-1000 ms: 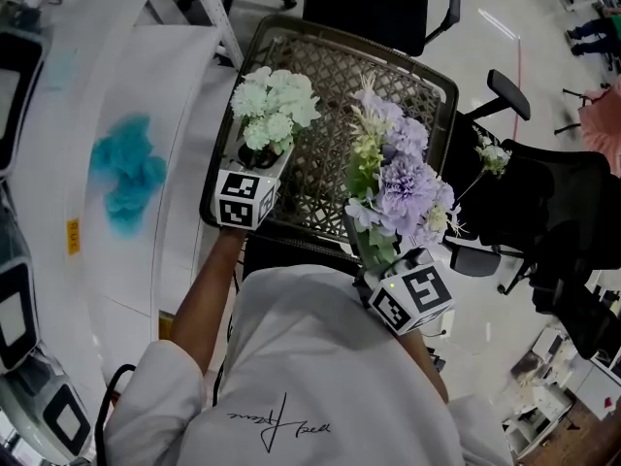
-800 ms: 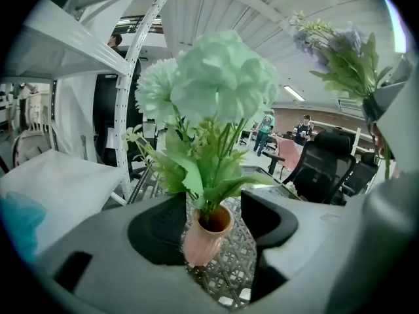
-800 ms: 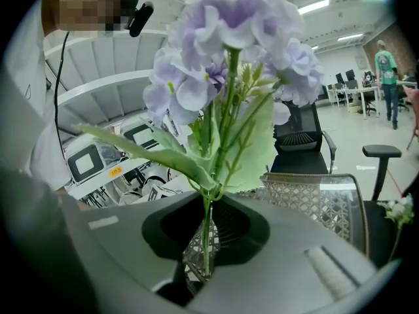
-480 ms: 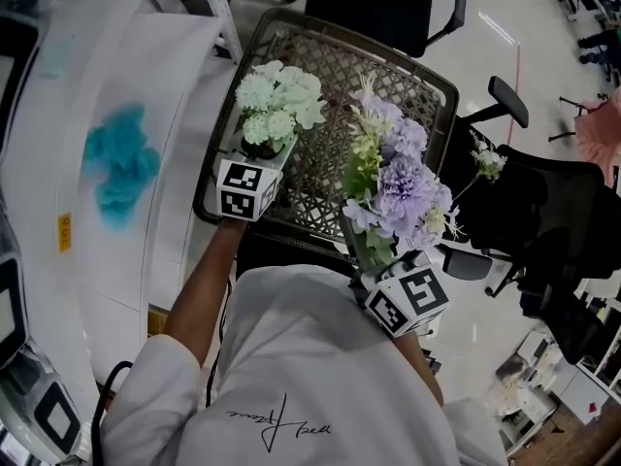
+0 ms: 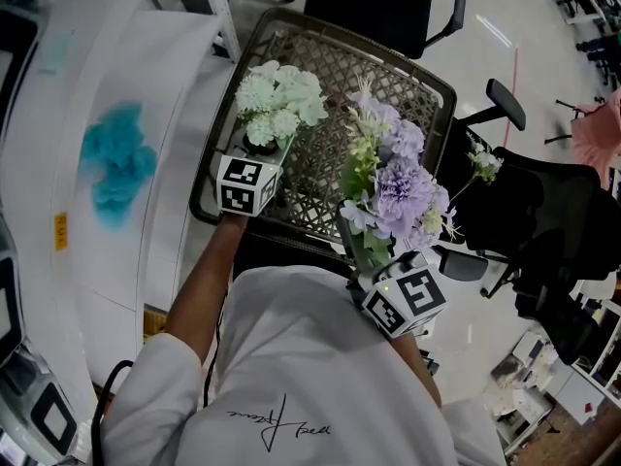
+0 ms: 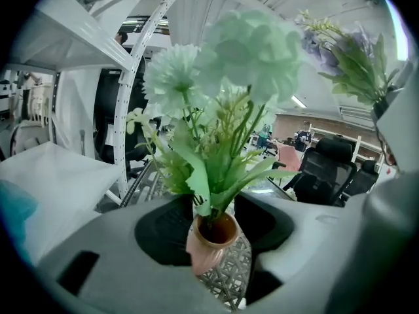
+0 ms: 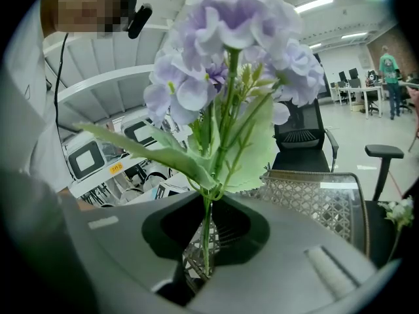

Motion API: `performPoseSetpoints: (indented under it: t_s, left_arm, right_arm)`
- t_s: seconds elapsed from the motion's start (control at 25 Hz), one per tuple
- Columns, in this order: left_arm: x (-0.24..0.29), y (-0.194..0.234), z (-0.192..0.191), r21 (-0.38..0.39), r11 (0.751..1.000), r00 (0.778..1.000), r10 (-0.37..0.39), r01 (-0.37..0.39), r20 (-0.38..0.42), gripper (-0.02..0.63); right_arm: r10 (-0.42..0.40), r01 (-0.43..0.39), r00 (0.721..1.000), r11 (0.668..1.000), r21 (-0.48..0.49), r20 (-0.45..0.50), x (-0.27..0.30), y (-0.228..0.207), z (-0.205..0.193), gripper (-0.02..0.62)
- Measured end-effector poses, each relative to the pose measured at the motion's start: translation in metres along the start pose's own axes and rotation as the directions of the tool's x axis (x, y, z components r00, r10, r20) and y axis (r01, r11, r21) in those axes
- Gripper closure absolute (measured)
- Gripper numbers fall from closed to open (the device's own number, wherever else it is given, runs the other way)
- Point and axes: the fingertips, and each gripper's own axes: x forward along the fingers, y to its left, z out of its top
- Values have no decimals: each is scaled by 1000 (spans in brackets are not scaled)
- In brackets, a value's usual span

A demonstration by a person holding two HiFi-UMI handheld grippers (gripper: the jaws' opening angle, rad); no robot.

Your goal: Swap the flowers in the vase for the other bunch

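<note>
On the woven tray, left side: one small clay-coloured vase [image 6: 211, 241] with the pale green bunch [image 6: 222, 77] in it. The tray [image 5: 388, 76] is beside the white desk [image 5: 155, 85].
Left claw [image 6: 213, 218]: jaws either side of the vase neck and just now closing. One pad touches the vase. A gap shows at the other pad, so the vase is not yet clamped.
Right claw [image 7: 206, 241]: jaws close together, pinched on the thin stems of the purple bunch [image 7: 229, 38], which it holds upright above the tray's near edge.
Vase, handling: likely hard, smooth and breakable. It is light and top-heavy with flowers in it. Grip the body just under the rim with moderate force.
Green bunch, handling: looks artificial, with light, soft heads and leaves. The stems are thin and springy. Take hold low on the gathered stems, just above the rim, and pull straight along the neck. Steady the vase, or it may lift with the stems.
Purple bunch, handling: the same kind. The heavy head may swing, so keep the grip low on the stems.
Count: vases 1; bunches 2 (green, purple); trays 1; claws 2.
Other: one teal clump [image 5: 116, 168] on the desk, kind not clear.
</note>
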Motion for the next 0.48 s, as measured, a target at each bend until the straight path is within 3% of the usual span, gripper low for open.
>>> performPoseSetpoints:
  t_s: [0.48]
  left_arm:
    - [-2, 3, 3, 7, 1000, 1000, 3, -3, 8, 466]
  right_arm:
    - [-5, 5, 1000, 1000, 3, 2, 0, -1, -1, 546]
